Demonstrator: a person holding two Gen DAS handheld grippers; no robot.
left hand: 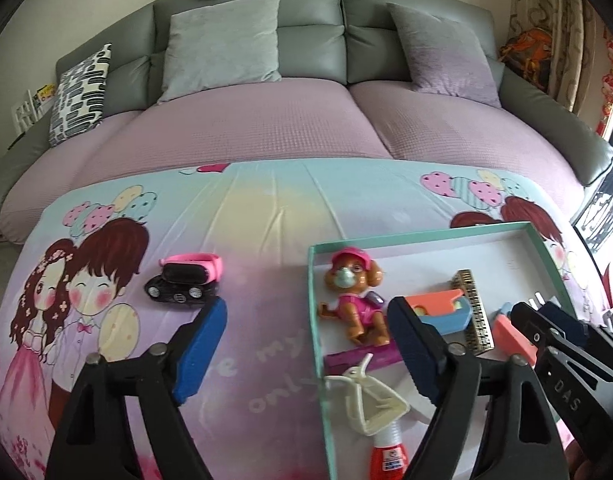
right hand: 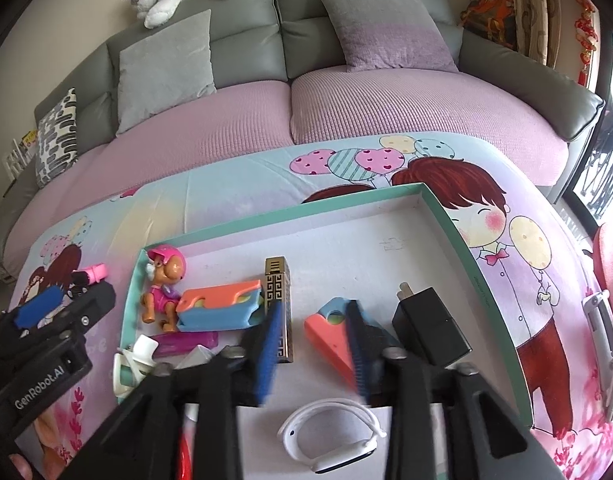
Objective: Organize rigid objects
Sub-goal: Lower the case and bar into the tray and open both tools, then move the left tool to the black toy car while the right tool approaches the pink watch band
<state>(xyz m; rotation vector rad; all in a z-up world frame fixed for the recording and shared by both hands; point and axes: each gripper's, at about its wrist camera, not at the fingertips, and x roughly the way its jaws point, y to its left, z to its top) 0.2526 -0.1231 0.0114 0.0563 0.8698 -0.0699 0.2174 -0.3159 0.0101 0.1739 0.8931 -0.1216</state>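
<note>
Your left gripper (left hand: 306,344) stands open, gripping nothing, straddling the left wall of the teal-rimmed tray (left hand: 426,236). Your right gripper (right hand: 314,344) is open too, its pads either side of the coral and blue wedge (right hand: 330,334) without pressing it. On the cloth (left hand: 258,208) beyond the tray's left edge lie 2 things: a black toy car (left hand: 178,294) and a pink band (left hand: 194,260). The puppy figure (left hand: 356,298) sits in the tray's far-left corner.
</note>
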